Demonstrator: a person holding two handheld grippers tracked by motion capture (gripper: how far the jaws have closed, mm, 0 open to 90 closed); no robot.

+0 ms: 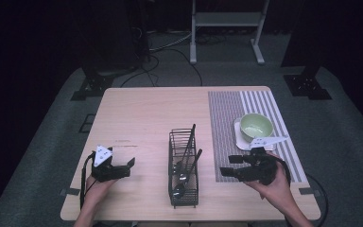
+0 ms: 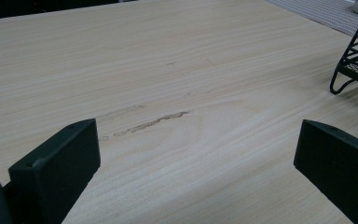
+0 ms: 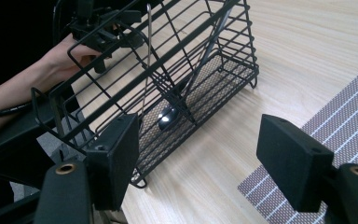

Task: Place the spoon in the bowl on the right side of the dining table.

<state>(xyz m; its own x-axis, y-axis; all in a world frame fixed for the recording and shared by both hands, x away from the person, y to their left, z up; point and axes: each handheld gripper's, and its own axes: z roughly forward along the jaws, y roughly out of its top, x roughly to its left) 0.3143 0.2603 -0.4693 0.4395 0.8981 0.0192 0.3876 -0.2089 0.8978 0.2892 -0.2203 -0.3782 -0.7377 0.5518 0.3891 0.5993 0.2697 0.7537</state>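
Left gripper [image 1: 124,166]: held in the person's left hand [image 1: 97,185] near the front left corner of the table [image 1: 142,113], just above the bare wood. Jaws spread wide, nothing between them; the left gripper view shows plain wood grain in the gap.

Right gripper [image 1: 229,165]: held in the person's right hand [image 1: 274,187] near the front right part of the table, over the front edge of the placemat [image 1: 227,118]. It points left toward the wire basket [image 1: 183,196]. Jaws spread wide, nothing between them.

Wire basket: black, long and narrow, standing upright near the middle of the front edge of the table. It lies between the two grippers, touching neither. In the right gripper view [image 3: 214,84] it sits just beyond the jaws and off to their left.

Utensils [image 1: 187,156]: dark, long-handled, inside the basket, leaning with handles rising above its rim toward the far edge. One bowl end shows a bright glint at the basket floor in the right gripper view [image 3: 167,116]. Exact kind cannot be told.

Placemat: striped grey, along the right side of the table from the far edge toward the front.

Bowl [image 1: 255,126]: pale green, upright, on a white coaster [image 1: 238,137] on the placemat, just beyond the right gripper.
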